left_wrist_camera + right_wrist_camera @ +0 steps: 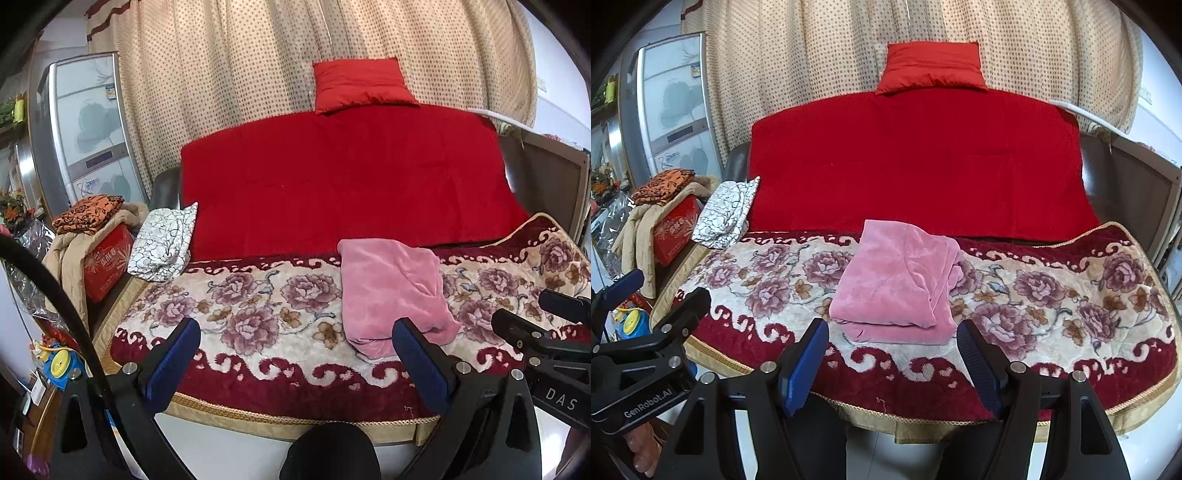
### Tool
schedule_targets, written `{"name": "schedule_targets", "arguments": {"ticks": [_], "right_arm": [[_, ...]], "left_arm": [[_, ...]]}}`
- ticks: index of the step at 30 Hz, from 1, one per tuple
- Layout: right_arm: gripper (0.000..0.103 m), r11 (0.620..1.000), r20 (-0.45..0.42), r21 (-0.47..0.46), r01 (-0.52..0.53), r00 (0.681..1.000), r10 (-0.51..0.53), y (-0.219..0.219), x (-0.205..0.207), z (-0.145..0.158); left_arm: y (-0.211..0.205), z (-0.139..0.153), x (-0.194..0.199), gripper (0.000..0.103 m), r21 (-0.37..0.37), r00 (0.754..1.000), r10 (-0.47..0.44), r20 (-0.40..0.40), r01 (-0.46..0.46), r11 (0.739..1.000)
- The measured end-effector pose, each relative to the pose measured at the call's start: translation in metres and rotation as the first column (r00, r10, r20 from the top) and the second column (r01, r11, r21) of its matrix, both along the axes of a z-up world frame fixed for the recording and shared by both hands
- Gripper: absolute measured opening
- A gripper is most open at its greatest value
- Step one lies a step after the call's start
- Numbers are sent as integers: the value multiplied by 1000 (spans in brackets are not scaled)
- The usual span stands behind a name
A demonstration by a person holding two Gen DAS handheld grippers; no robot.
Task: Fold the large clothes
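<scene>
Judging the fold as close to finished: lying as a compact, several-layered rectangle on the floral plush blanket with the dark red scroll border (1052, 295), the soft pink velour garment (897, 284) showing its thick folded edge toward the cameras and a looser, rumpled flap along its right side. Resting apart from both tools, touched by neither.

Hovering low over the near edge of the blanket, the left gripper (295, 354) with its blue-padded fingers (177, 354) spread wide and empty, the pink bundle sitting ahead and just beyond its right finger in the left wrist view. Pointing straight at the bundle, the right gripper (892, 354), likewise spread wide and holding nothing, the garment's near edge framed between its blue pads (979, 365). Both tools held side by side, level, aimed forward across the seat toward the red quilted cover (916, 162) on the backrest.

Probably calling next for either tidying that loose right flap, by pinching its edge and drawing it flat over the stack, or for lifting the whole bundle from underneath without letting the layers slide apart.
</scene>
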State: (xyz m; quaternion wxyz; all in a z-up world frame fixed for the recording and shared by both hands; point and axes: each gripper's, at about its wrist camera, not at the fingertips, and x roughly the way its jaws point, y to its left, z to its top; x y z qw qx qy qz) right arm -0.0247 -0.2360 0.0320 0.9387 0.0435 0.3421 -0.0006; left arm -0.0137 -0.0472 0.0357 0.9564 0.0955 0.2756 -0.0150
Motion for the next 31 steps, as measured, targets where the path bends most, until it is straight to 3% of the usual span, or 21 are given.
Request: {"name": "schedule_targets", "arguments": {"ticks": [9, 17, 31], "right_arm": [[75, 999, -85, 39, 18, 996, -14, -19, 55, -34], [75, 996, -141, 76, 35, 990, -24, -35, 106, -65], [75, 993, -164, 76, 89, 984, -75, -59, 162, -97]], "left_arm": [[-11, -29, 52, 103, 26, 996, 26, -82, -24, 999], [-16, -50, 103, 103, 30, 992, 68, -107, -65, 997], [-34, -82, 170, 103, -5, 987, 20, -162, -21, 1000]]}}
